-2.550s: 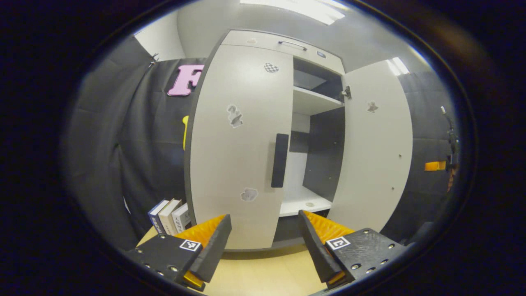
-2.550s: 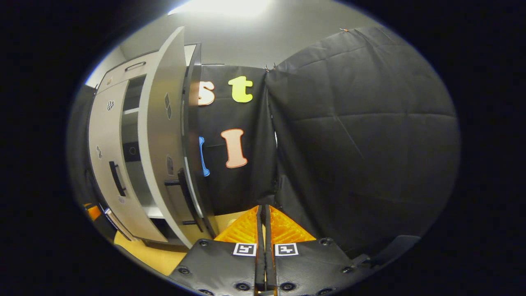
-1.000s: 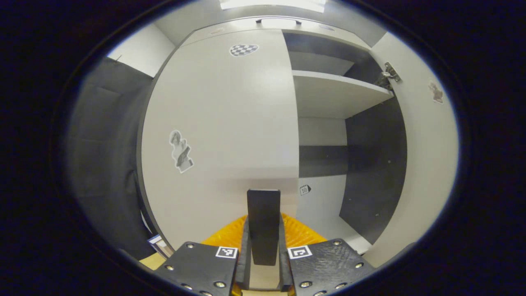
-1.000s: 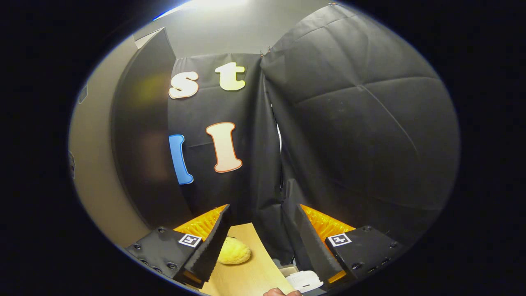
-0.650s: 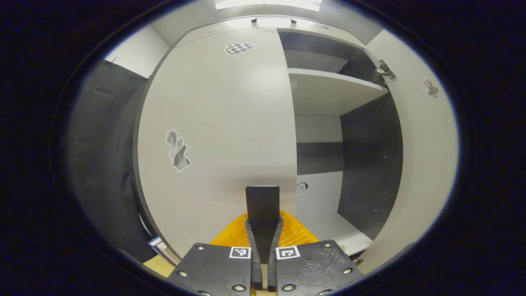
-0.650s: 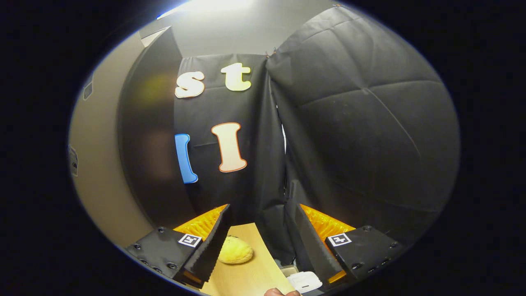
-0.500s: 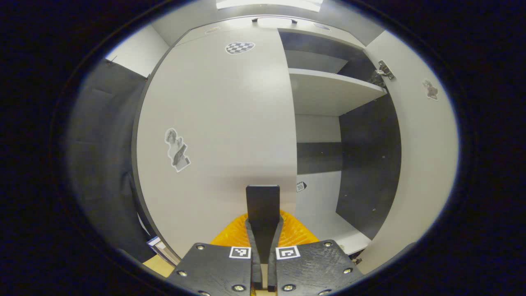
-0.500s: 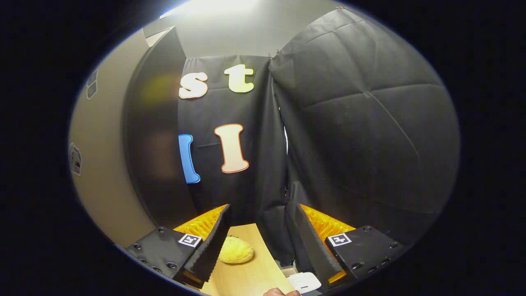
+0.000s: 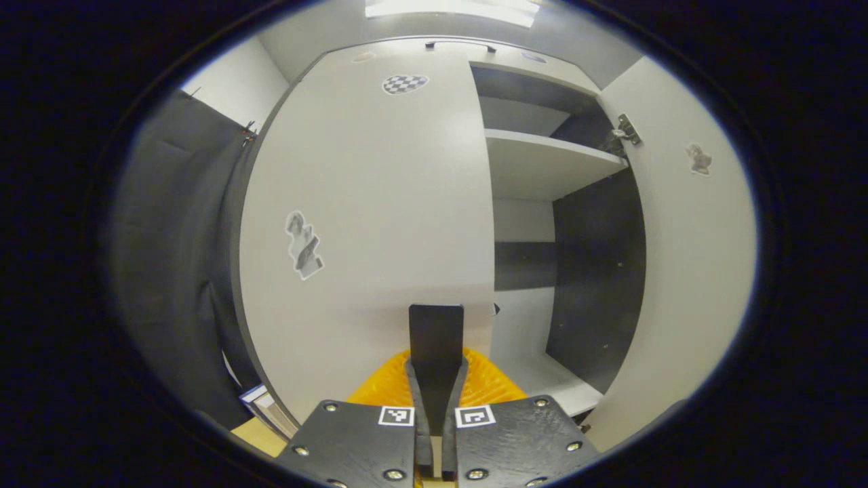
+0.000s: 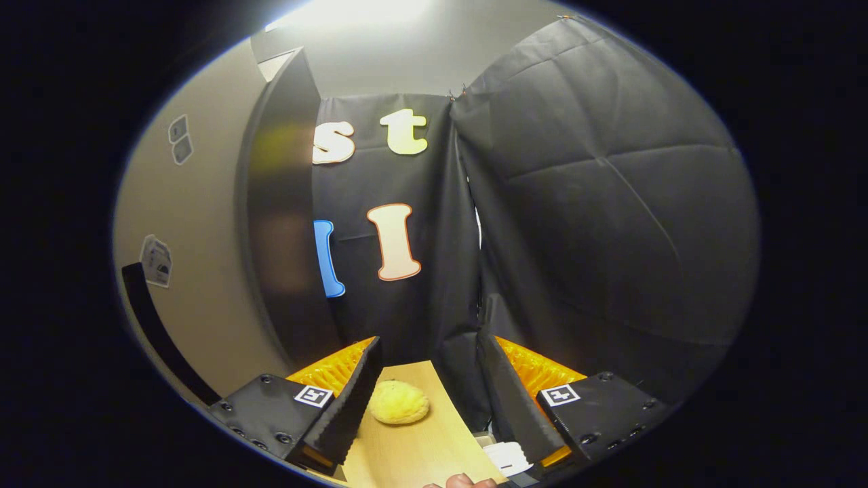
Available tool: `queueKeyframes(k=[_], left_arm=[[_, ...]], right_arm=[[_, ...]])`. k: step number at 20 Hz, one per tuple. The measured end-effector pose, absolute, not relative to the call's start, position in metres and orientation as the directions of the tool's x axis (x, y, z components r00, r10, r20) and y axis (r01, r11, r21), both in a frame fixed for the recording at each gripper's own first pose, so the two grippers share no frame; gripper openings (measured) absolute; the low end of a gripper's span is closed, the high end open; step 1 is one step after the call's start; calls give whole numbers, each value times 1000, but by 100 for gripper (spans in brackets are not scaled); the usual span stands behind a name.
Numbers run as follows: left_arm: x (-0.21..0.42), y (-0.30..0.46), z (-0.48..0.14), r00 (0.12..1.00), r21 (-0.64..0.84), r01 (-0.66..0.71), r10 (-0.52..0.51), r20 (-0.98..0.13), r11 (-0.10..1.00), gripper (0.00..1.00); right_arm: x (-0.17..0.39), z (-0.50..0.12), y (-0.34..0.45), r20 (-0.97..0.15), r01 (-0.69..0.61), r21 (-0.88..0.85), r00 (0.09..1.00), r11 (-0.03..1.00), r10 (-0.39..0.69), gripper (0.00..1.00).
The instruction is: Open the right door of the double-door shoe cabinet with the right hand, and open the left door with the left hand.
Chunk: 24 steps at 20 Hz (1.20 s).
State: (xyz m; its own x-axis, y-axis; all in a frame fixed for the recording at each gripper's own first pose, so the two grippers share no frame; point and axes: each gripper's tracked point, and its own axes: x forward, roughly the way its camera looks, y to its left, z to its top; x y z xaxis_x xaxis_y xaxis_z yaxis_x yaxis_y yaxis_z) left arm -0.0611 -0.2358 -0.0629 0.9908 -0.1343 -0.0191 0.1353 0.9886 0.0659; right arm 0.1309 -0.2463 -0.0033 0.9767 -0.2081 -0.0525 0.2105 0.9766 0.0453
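My left gripper point(image 9: 436, 379) clamps the flat black bar handle point(image 9: 436, 339) of the pale grey left cabinet door point(image 9: 380, 203), gripped to pull it open. The matching right door point(image 9: 685, 271) already stands wide beside the bare shelf point(image 9: 542, 163). My right gripper point(image 10: 427, 393) hangs spread and empty above a yellow sponge-like lump point(image 10: 400, 411) on the wooden tabletop point(image 10: 413, 454).

Count, left gripper view: 1 cabinet point(image 9: 380, 57), 2 doors – left door point(image 9: 366, 224), right door point(image 9: 692, 271). 1 door handle point(image 9: 436, 339). 1 shelf point(image 9: 542, 163), 1 hinge point(image 9: 624, 129). 3 stickers: two on the left door, 1 on the right.

Right gripper view: 1 yellow lump point(image 10: 399, 411) on 1 wooden tabletop point(image 10: 420, 447).
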Motion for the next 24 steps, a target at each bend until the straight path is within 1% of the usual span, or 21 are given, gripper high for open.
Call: queueKeyframes(k=[4,7,10,11,14,16,18,19,24], left_arm=[[-63,-234,-61,978,50,208,-207,-19,977,7],[-63,-233,-59,968,44,250,-250,-18,967,8],[-63,-234,-58,958,29,285,-285,-12,958,7],[-62,-234,-57,955,28,297,-296,-7,955,7],[-64,-233,-55,939,41,343,-343,2,939,8],[-65,-233,-56,932,26,363,-363,1,931,7],[-65,-232,-55,931,23,364,-364,8,931,7],[-66,-231,-55,932,21,362,-362,10,932,7],[-67,-229,-53,925,16,379,-379,13,925,7]], right_arm=[[93,4,-220,-42,235,19,971,972,-234,92],[61,4,-200,-40,270,-13,962,963,-271,92],[30,0,-178,-47,279,-13,959,960,-280,93],[18,-3,-180,-47,301,-26,952,953,-302,93],[-26,-21,-187,-73,367,-70,926,928,-371,98],[-46,-24,-181,-76,382,-63,919,922,-386,96],[-62,-29,-175,-76,399,-41,913,916,-401,98],[-66,-31,-172,-77,402,-26,912,915,-403,96],[-75,-40,-146,-94,383,-11,919,924,-382,95]])
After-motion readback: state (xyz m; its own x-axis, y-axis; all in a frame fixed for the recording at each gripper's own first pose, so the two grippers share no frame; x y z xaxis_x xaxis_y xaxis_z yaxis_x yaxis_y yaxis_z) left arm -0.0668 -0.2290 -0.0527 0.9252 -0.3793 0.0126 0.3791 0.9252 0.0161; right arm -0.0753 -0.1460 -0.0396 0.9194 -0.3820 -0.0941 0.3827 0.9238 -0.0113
